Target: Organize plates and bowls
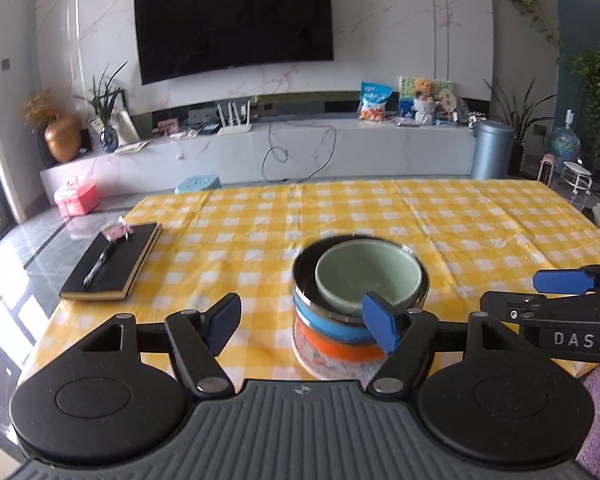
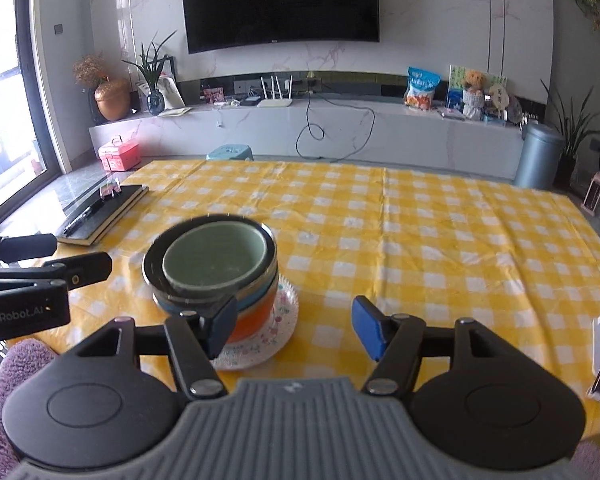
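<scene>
1. A stack of dishes stands near the front of the surface, which is covered in yellow-and-white check cloth.
2. At the bottom lies a patterned plate; on it sits an orange bowl, then a blue bowl, then a steel-rimmed bowl, with a pale green bowl nested in the top.
3. The left gripper has its jaws spread wide, holding nothing; its right pad is in front of the stack's near side, and contact cannot be judged.
4. The right gripper is likewise released and empty, with the stack at its left pad.
5. Far left on the surface lies a black notebook with a pen on its cover.
6. A television hangs on the far wall.
</scene>
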